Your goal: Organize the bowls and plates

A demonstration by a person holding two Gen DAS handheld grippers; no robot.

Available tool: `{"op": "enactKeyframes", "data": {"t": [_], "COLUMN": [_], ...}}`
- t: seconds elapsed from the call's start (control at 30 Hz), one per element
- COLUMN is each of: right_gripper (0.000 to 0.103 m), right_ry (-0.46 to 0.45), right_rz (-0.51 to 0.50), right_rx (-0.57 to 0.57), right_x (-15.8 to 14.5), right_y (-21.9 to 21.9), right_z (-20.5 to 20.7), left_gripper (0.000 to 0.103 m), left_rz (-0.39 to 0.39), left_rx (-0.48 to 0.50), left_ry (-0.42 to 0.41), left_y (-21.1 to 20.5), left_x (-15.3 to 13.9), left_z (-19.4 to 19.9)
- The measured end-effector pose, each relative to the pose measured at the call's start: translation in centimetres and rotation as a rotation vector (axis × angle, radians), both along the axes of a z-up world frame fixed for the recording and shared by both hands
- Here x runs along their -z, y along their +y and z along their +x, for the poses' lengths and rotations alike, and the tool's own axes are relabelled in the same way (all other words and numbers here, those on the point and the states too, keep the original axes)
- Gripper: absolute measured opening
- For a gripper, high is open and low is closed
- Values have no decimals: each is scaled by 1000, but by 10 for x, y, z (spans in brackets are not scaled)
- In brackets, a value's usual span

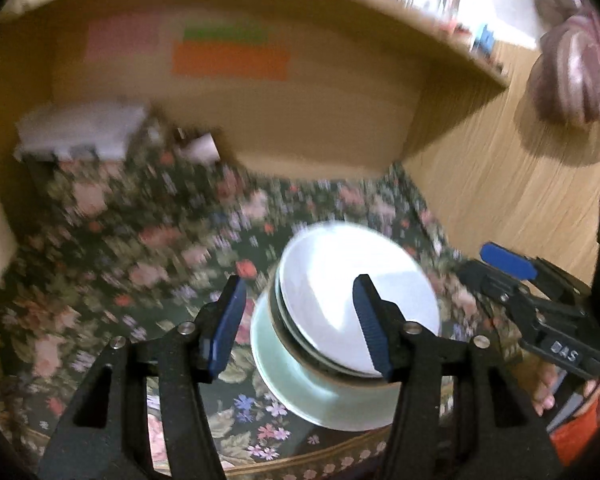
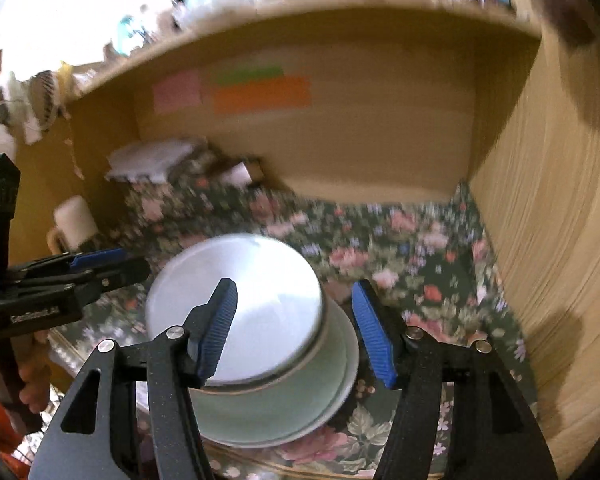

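Both my claws, left [image 1: 300, 322] and right [image 2: 296, 330], gape wide, holding nothing, over the bowl stack [image 2: 256, 344] near the front edge of the floral-clothed surface [image 2: 420, 256]: glazed, brittle, slippery, so grip under the bottom bowl's rim.

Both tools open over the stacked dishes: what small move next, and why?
Probably draw both back. The stack, white plate atop pale green dishes, already rests on the floral liner, and the left tool and right tool grip nothing.
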State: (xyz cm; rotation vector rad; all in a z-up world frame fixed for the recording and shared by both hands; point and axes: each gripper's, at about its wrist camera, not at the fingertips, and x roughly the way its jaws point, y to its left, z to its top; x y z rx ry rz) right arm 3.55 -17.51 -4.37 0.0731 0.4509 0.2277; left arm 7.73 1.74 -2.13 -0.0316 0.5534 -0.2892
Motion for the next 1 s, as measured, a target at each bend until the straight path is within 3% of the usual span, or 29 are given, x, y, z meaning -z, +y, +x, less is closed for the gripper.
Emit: {"op": "enactKeyframes", "data": {"t": [0.23,0.3,0.43,0.53,0.77,1.0], "right_gripper": [60,63,77,80,103,103], "right_ry": [-142,-175,-233,-256,-337,-345], "right_rz": [21,22,30,34,-4,-30], "right_rx": [-21,-22,-12,-8,35,37], "right_x": [-25,-29,-32,-32,-32,-31], "right_y": [7,9,10,11,18,21], "right_z": [-40,-49,-62,-68,-88,-92], "left_gripper": [74,85,97,101,103,103], "left_rz": [0,1,29,34,63,47], "left_rx": [-73,-92,-128,-135,-137,-126], "left_ry": [-227,-271,-377,-409,-452,-455], "left_y": [8,10,10,9,6,6], "left_x": [-31,-34,-37,-38,-35,-31], "left_z": [-53,-65,-90,-103,-116,-118]}}
